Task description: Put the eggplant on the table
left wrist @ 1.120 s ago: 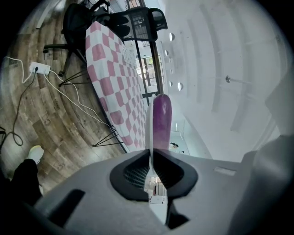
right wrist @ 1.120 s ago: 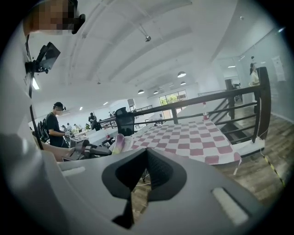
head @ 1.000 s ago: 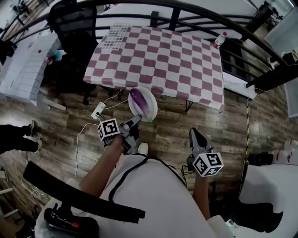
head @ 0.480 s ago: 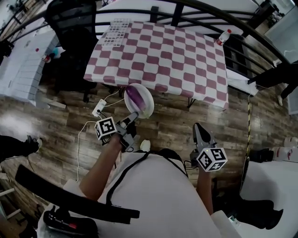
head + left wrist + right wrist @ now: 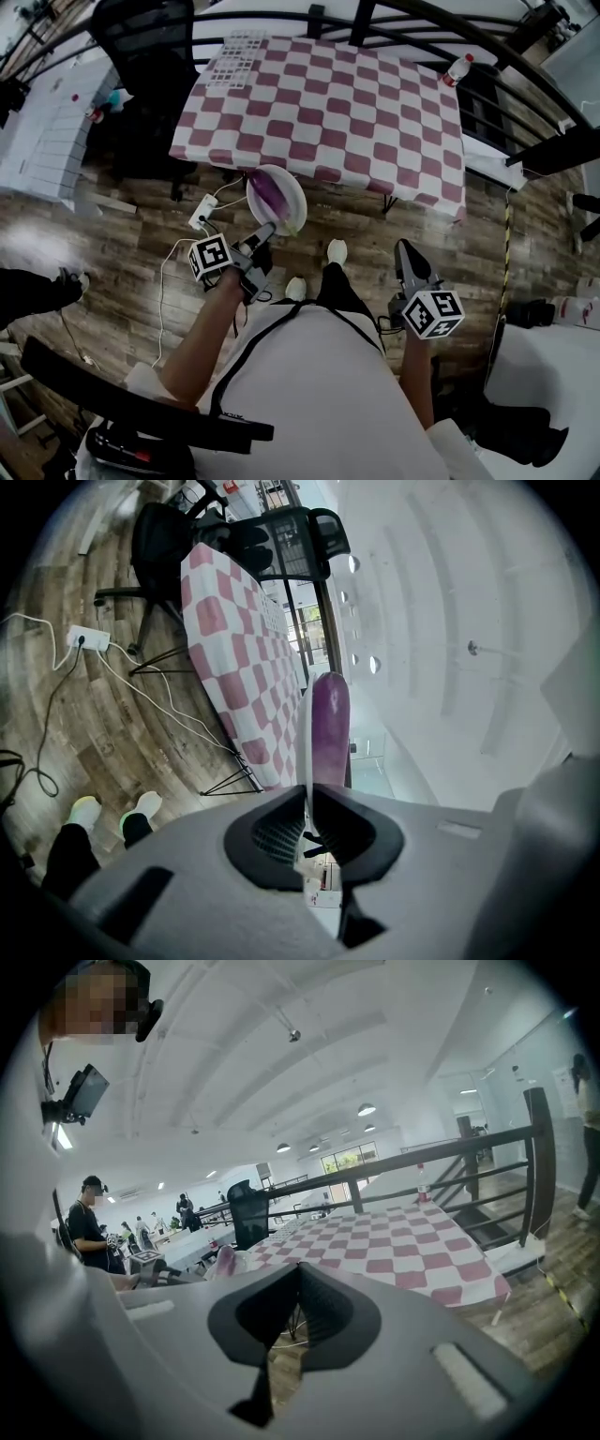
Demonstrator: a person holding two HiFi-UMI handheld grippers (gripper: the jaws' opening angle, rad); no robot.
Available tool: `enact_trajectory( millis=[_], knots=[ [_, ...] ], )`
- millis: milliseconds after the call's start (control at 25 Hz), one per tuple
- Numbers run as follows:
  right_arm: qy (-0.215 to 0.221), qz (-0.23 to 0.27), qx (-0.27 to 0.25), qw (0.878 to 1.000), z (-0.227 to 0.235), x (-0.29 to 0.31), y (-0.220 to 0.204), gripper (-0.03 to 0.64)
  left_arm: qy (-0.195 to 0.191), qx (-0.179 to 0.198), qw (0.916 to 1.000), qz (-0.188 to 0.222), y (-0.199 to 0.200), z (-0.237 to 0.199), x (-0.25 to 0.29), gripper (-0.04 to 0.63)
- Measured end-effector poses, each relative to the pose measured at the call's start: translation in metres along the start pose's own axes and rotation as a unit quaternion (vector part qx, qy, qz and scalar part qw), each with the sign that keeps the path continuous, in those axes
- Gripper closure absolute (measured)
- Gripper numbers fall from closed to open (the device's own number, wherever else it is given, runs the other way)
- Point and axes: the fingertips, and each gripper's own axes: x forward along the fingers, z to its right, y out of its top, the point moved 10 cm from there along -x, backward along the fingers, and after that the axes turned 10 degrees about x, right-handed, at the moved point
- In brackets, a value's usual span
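Grips the rim of a round white plate (image 5: 293,190) with clenched fingers of the left gripper (image 5: 264,234); carries a glossy purple eggplant (image 5: 272,192) in it, over wooden floor (image 5: 141,239), just short of the pink-and-white checked table (image 5: 319,103) edge. Right gripper (image 5: 405,253) fingers pressed together, empty.

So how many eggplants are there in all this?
1. The eggplant lies on the white plate that the left gripper holds by its rim, in front of the checkered table. No other shows, though one could be hidden.

The person (image 5: 202,342) wears a white shirt (image 5: 319,403), black cord (image 5: 240,361), dark trousers (image 5: 339,286), white shoes (image 5: 337,251)
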Motion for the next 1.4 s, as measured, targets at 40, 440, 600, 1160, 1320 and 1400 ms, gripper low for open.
enact_trajectory(
  millis=[40, 440, 600, 1160, 1320, 1400],
  knots=[
    [0.003, 0.000, 0.000, 1.000, 0.003, 0.004, 0.002, 0.611, 0.000, -0.001, 1.0000, 0.002, 0.001, 0.001, 0.003, 0.563],
    [0.034, -0.013, -0.008, 0.999, 0.046, 0.057, 0.049, 0.611, 0.001, -0.004, 0.9998, 0.021, 0.022, 0.018, 0.069, 0.563],
    [0.039, -0.019, -0.011, 0.999, 0.066, 0.075, 0.069, 0.611, -0.006, -0.001, 0.9997, 0.022, 0.030, 0.027, 0.101, 0.563],
    [0.073, -0.038, -0.027, 0.996, 0.126, 0.127, 0.124, 0.611, 0.008, -0.002, 0.9989, 0.046, 0.050, 0.050, 0.181, 0.563],
    [0.085, -0.046, -0.027, 0.995, 0.144, 0.139, 0.132, 0.611, 0.012, -0.005, 0.9981, 0.060, 0.049, 0.053, 0.196, 0.563],
    [0.091, -0.051, -0.028, 0.994, 0.153, 0.143, 0.135, 0.611, 0.020, -0.008, 0.9976, 0.065, 0.047, 0.054, 0.202, 0.563]
  ],
)
